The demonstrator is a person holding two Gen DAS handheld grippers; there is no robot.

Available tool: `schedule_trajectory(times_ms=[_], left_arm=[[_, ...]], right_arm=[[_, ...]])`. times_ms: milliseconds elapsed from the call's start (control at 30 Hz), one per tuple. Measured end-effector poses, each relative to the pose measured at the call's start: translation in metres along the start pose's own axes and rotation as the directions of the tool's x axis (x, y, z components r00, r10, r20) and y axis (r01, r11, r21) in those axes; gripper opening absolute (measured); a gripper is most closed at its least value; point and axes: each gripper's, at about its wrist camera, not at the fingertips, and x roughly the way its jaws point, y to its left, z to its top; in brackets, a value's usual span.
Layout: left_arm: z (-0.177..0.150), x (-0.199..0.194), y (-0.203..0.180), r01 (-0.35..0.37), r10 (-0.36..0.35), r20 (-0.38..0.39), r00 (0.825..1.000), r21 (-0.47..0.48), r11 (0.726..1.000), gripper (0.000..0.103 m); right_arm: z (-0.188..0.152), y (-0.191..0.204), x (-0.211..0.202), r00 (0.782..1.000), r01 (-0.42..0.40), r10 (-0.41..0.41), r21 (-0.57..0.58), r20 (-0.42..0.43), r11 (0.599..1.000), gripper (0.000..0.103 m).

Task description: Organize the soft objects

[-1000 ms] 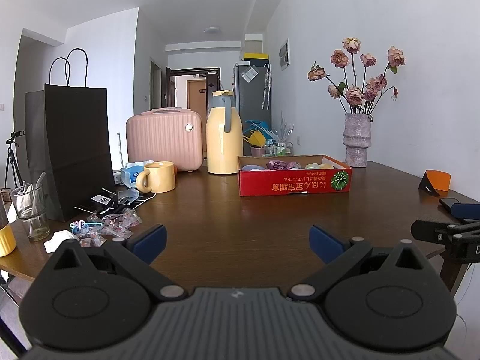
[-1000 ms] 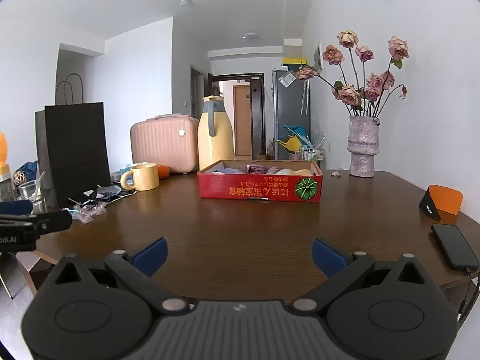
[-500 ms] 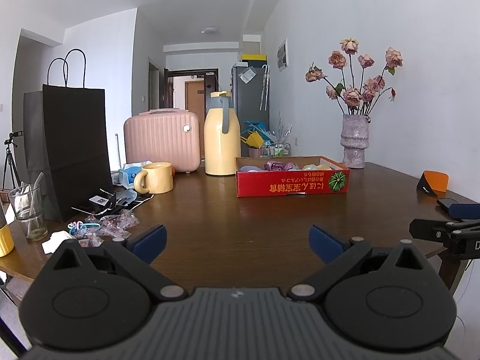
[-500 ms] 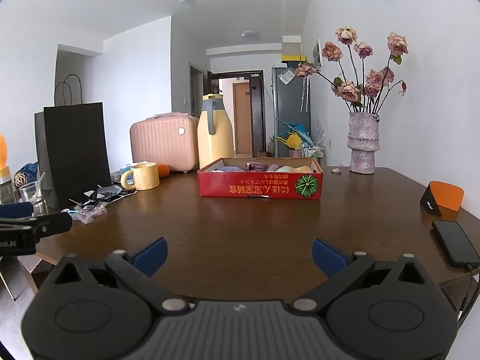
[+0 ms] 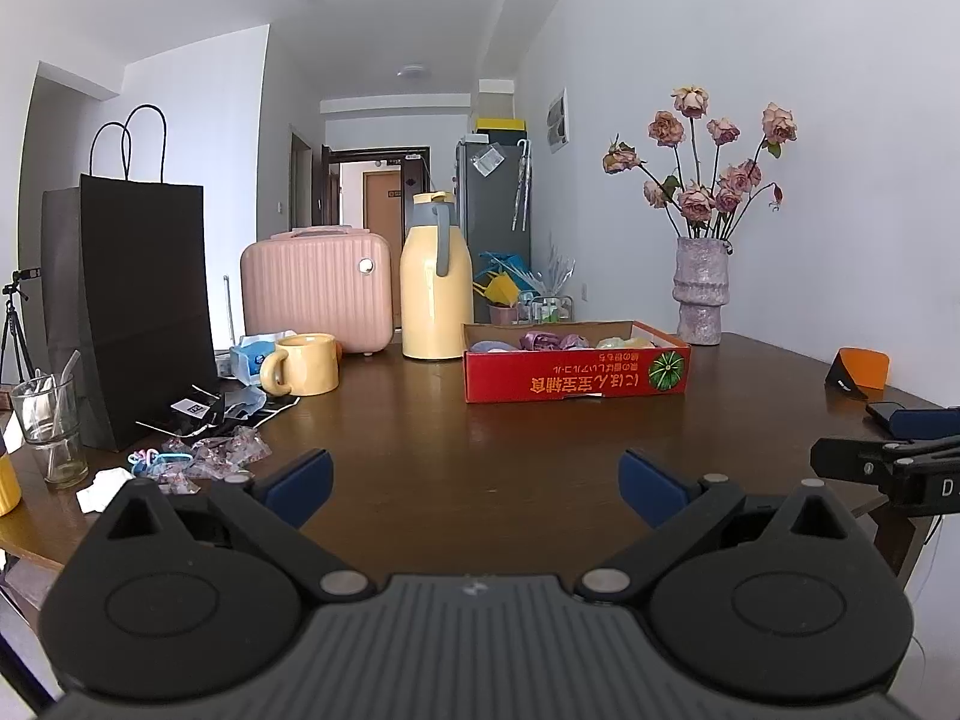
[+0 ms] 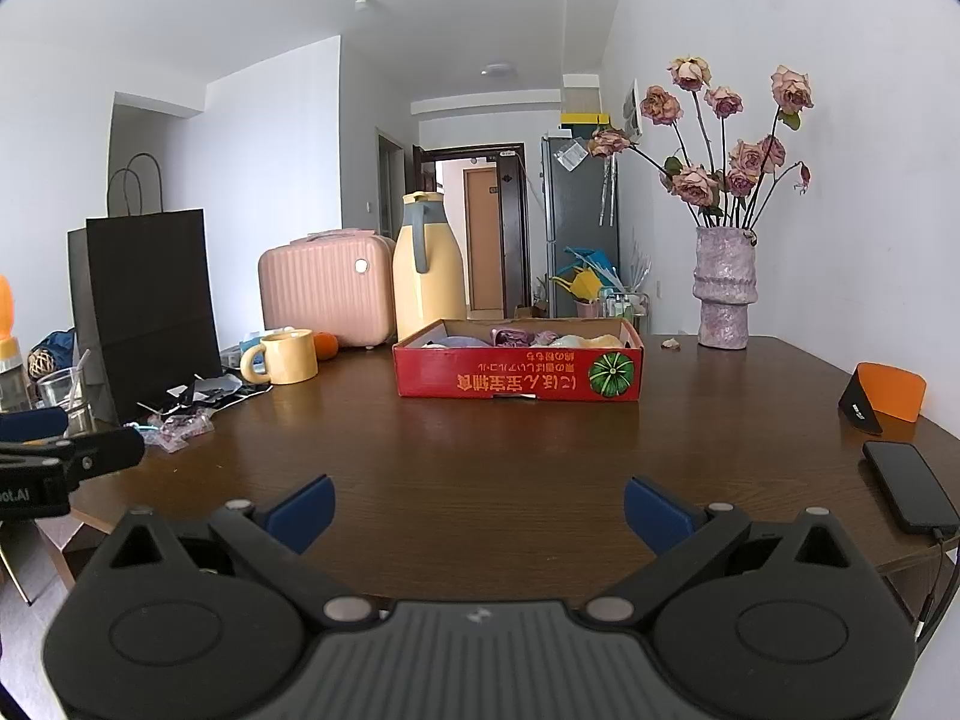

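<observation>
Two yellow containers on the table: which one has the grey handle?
The tall jug beside the pink case. The mug is short, with a yellow handle.

A shallow red cardboard box [image 5: 576, 377] printed with yellow characters and a green pumpkin picture sat flat on the dark brown wooden table [image 5: 456, 480], well ahead of me, its printed long side facing me and the lettering upside down. Its top was open. Inside it lay the soft objects [image 6: 528, 337], a low row of crumpled pieces barely rising above the rim: a pale lavender one at the left, mauve-purple ones near the middle, pale yellow ones at the right. I could not tell what each piece was.
</observation>
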Motion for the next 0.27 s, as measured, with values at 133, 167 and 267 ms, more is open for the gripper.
schedule_trajectory(times_ms=[133, 167, 267], left_arm=[[-0.0002, -0.0003, 0.0004, 0.002, -0.002, -0.004, 1.000, -0.004, 1.000, 0.103], [-0.0001, -0.0002, 0.0004, 0.001, -0.001, -0.003, 1.000, -0.004, 1.000, 0.103], [-0.0002, -0.0002, 0.0006, 0.001, -0.001, 0.001, 1.000, -0.002, 1.000, 0.103]], right_arm=[[-0.0001, 0.0005, -0.0001, 1.000, 0.000, 0.000, -0.001, 0.000, 1.000, 0.103], [-0.0001, 0.0005, -0.0001, 1.000, 0.001, -0.001, 0.000, 0.000, 1.000, 0.103], [-0.0003, 0.0003, 0.0001, 1.000, -0.001, 0.001, 0.001, 0.000, 1.000, 0.103]])
